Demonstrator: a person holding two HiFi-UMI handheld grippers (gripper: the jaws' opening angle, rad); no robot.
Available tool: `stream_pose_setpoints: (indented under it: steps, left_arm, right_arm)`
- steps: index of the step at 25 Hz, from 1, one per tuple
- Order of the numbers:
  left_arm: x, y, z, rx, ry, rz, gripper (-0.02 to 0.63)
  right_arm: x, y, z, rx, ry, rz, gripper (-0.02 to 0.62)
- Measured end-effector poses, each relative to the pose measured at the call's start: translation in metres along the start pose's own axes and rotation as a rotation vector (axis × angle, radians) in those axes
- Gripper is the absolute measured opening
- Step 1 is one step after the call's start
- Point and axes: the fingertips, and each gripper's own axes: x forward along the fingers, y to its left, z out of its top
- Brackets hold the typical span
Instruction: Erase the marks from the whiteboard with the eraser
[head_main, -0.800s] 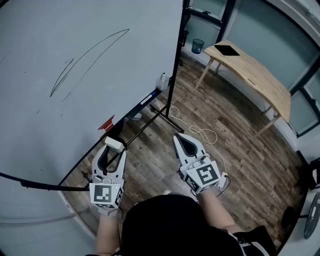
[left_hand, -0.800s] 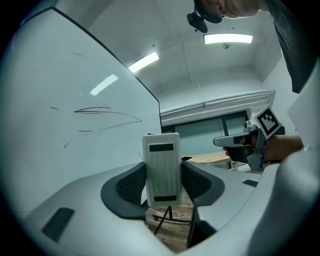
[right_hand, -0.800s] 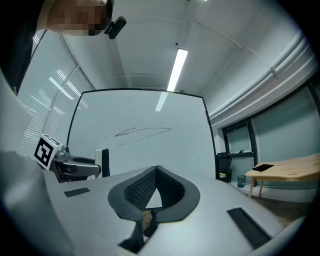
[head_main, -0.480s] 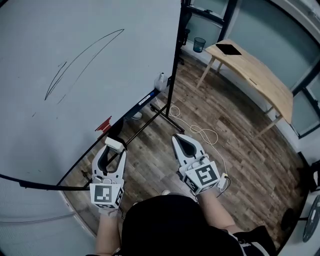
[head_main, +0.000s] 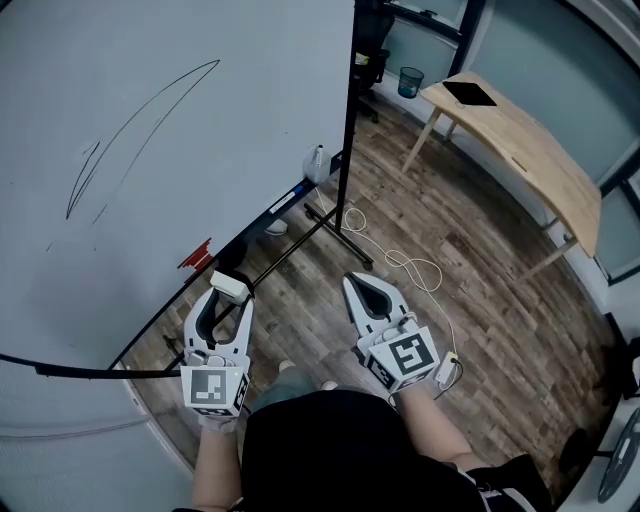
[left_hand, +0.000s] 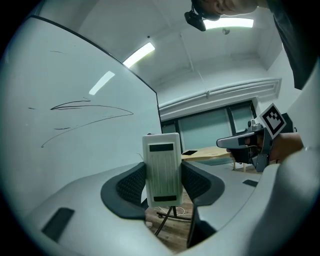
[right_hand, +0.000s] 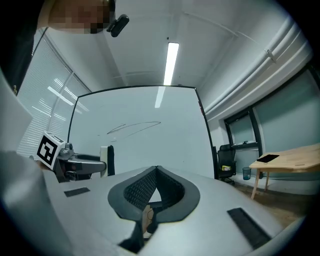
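A large whiteboard (head_main: 180, 150) on a black stand fills the upper left of the head view, with thin curved pen marks (head_main: 130, 130) across it. The same marks (left_hand: 85, 112) show in the left gripper view, and the marks (right_hand: 132, 127) show in the right gripper view. My left gripper (head_main: 228, 289) is shut on a white eraser (left_hand: 161, 170), held upright between the jaws, a short way in front of the board's lower edge. My right gripper (head_main: 366, 286) is shut with nothing in it, beside the left one over the floor.
The board's tray holds a red object (head_main: 197, 254) and a marker (head_main: 285, 200). A white bottle (head_main: 317, 162) stands by the stand's leg, and a cable (head_main: 400, 265) lies coiled on the wooden floor. A wooden table (head_main: 520, 150) and a small bin (head_main: 410, 80) stand at the right.
The head view has shifted: the whiteboard and its marks have slid left and slightly down in the picture. Both grippers keep their places and states.
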Motion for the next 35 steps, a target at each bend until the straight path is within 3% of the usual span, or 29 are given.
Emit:
stream_pose_setpoints:
  steps: [13,20,27,30,35]
  left_arm:
    - [0.144,0.057,0.003,0.025,-0.008,0.072,0.236]
    - [0.206,0.105,0.037,0.051,-0.065,0.214,0.236]
    - [0.221,0.132,0.060,0.065,-0.080,0.377,0.236]
    - [0.225,0.137,0.073,0.124,-0.068,0.449,0.236]
    - [0.236,0.145,0.107,0.356,0.040,0.562,0.236]
  right_arm:
    - [0.132,-0.079,0.015,-0.024,-0.008,0.082,0.028]
    - [0.229,-0.099,0.051,-0.084,-0.079,0.192,0.028]
    - [0.296,-0.095,0.084,-0.097,-0.168,0.350,0.028]
    - [0.313,-0.091,0.096,-0.116,-0.188,0.434,0.028]
    - [0.337,-0.090,0.108,-0.111,-0.190,0.591,0.028]
